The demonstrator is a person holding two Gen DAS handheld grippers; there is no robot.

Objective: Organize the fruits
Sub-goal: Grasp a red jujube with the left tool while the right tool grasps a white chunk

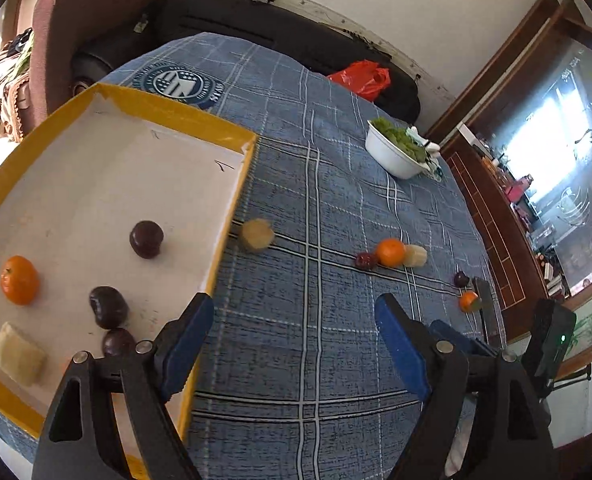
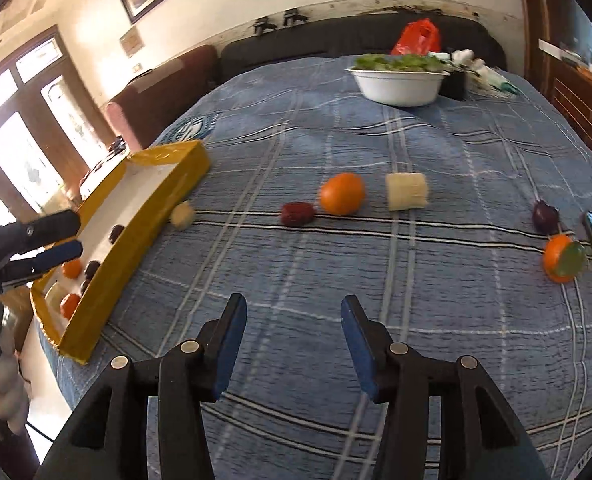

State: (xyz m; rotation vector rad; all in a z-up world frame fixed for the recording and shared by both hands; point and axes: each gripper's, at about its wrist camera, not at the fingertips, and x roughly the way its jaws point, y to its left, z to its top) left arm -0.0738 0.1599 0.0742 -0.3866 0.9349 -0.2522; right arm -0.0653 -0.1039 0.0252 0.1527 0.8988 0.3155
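several fruits (image 2: 342, 194) are still lying on the blue cloth (image 2: 416, 280), others in the yellow tray (image 1: 231, 136). both the left gripper (image 1: 296, 344) and right gripper (image 2: 291, 344) are spread, empty. the orange seems light, firm, smooth; it should be taken across its middle.

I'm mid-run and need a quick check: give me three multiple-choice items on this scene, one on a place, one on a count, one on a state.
1. Where is the pale chunk nearest the yellow-rimmed tray?
A. inside the tray
B. on the cloth beside the tray's wall
C. in the white bowl

2. How many oranges show inside the tray in the right wrist view?
A. two
B. none
C. five

3. How do the right tongs stand?
A. shut on an orange
B. shut on the knife
C. open, empty

Answers:
1 B, the chunk lies on the blue cloth outside the wall.
2 A, one orange and another show.
3 C, only cloth shows between the pads.
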